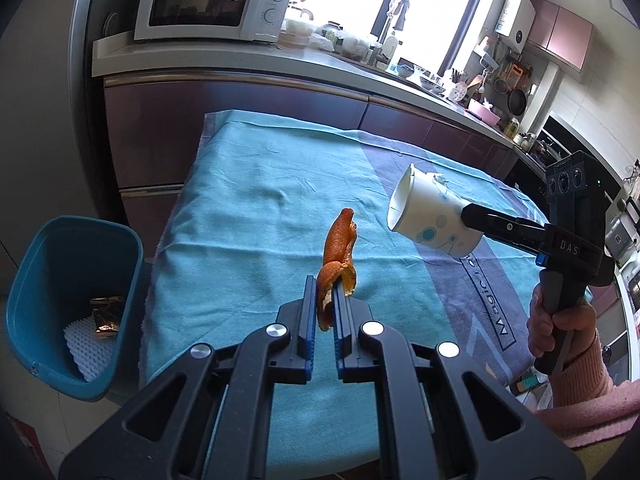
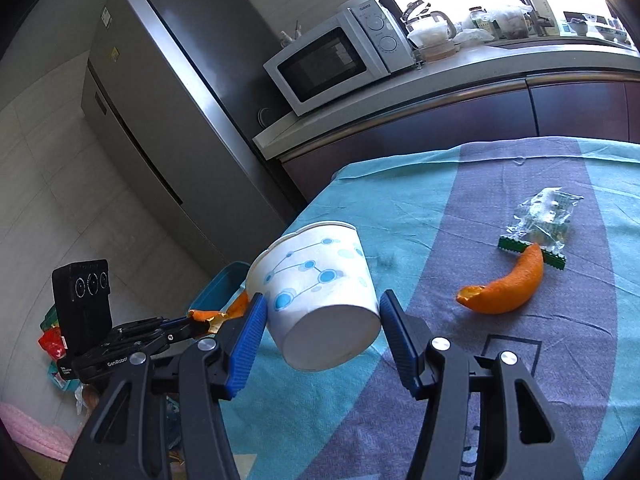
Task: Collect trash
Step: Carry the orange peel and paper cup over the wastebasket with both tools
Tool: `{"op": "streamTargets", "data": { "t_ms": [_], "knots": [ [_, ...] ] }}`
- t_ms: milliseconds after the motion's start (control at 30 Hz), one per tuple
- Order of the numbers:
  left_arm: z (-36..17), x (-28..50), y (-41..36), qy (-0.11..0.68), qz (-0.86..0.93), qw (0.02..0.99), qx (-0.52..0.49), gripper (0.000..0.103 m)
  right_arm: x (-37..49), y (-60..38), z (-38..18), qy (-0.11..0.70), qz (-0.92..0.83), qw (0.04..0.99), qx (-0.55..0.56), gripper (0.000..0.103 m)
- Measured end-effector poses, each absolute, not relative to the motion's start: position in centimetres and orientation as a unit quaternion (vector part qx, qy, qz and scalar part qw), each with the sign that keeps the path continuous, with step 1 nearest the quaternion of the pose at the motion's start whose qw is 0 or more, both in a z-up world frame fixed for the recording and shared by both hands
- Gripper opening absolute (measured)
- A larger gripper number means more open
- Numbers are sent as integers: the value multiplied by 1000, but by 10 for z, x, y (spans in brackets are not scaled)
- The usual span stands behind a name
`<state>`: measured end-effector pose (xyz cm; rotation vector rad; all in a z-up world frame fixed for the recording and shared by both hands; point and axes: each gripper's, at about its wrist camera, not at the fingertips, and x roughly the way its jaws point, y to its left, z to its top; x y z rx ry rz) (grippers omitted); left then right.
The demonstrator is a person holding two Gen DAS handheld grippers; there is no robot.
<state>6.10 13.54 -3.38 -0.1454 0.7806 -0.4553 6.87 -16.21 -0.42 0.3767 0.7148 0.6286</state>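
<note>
My left gripper (image 1: 325, 286) is shut on a curled strip of orange peel (image 1: 338, 246), held above the cloth-covered table (image 1: 248, 216). My right gripper (image 2: 322, 312) is shut on a white paper cup with blue dots (image 2: 316, 284), lying on its side in the air with its mouth toward the bin. The same cup (image 1: 430, 214) shows at the right of the left wrist view, clamped by the right gripper (image 1: 470, 216). The left gripper with its peel (image 2: 218, 318) appears at the lower left of the right wrist view. A blue trash bin (image 1: 72, 304) stands on the floor left of the table.
A second orange peel (image 2: 506, 290) and a clear crumpled wrapper with a green edge (image 2: 540, 226) lie on the cloth. The bin holds a brown wrapper (image 1: 106, 314) and white foam netting. A fridge (image 2: 160, 120), a microwave (image 2: 340, 56) and a crowded counter stand behind.
</note>
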Motion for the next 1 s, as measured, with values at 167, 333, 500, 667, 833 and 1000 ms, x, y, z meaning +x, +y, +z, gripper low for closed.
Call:
{"op": "streamTargets", "data": {
  "t_ms": [167,333,500,667,833,1000],
  "knots": [
    [-33,57,147,374,-208,900,-77,8,72,-149,-6,347,311,867,174,56],
    [-34,56,160,376,-194,902,-88,8,78,-135,-5,352,323,862,169,56],
    [-34,54,172,375,-181,904,-95,8,83,-119,-3,354,337,857,162,56],
    [-32,52,181,371,-170,907,-102,8,89,-102,-3,356,352,851,156,56],
    [-32,51,193,369,-158,909,-110,8,94,-85,-5,361,366,844,150,56],
    [-31,48,206,366,-146,912,-117,8,96,-72,-6,365,377,839,144,56]
  ]
}}
